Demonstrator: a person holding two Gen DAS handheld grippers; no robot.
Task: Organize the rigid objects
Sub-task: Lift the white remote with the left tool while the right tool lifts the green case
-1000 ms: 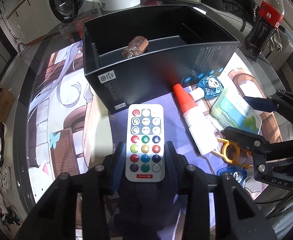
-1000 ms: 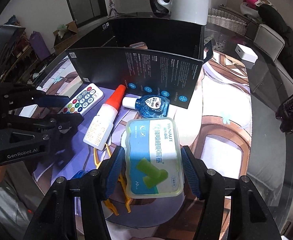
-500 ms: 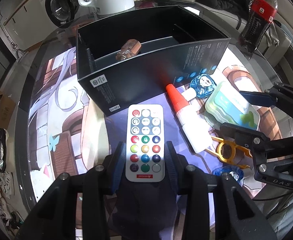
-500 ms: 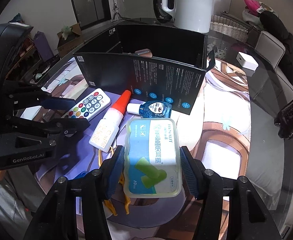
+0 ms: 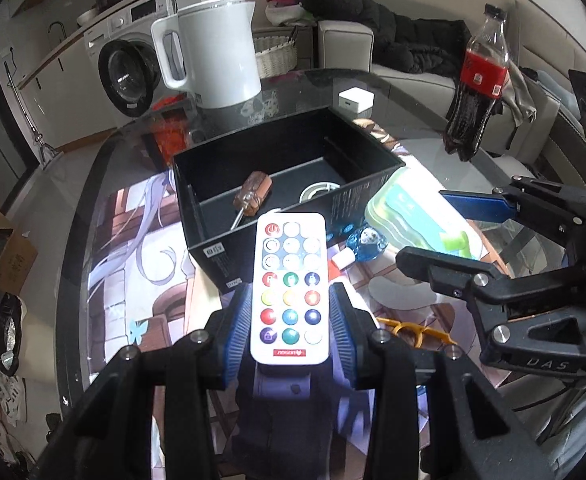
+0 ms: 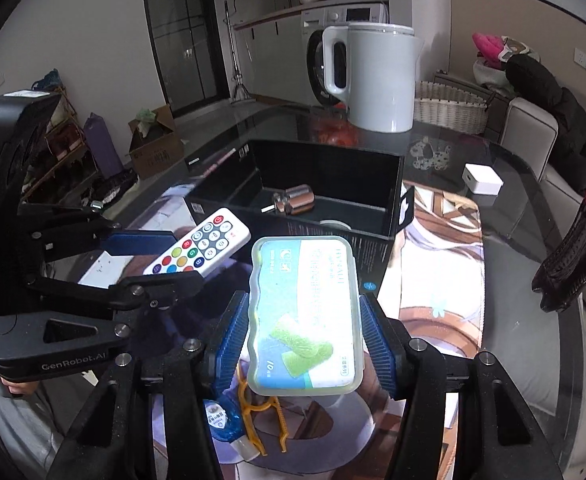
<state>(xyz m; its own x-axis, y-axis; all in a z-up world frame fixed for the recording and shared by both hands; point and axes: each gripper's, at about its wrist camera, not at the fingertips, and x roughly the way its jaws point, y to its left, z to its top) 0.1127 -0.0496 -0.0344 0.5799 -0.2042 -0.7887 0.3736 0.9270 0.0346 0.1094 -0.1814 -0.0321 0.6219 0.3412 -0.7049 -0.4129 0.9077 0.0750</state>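
Fingers (image 5: 291, 320) clamped on remote (image 5: 290, 286), others (image 6: 305, 334) on case (image 6: 307, 312), black box (image 6: 389, 220) ahead.

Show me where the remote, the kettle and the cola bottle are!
Remote control (image 5: 289, 288): left wrist view, on its coloured buttons.
White kettle (image 6: 377, 80): right wrist view, middle of its body.
Cola bottle (image 5: 479, 84): left wrist view, by its red label.

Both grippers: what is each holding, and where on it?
Left gripper pinches the white remote across its lower long edges. Right gripper grips the plastic case by its two long sides.
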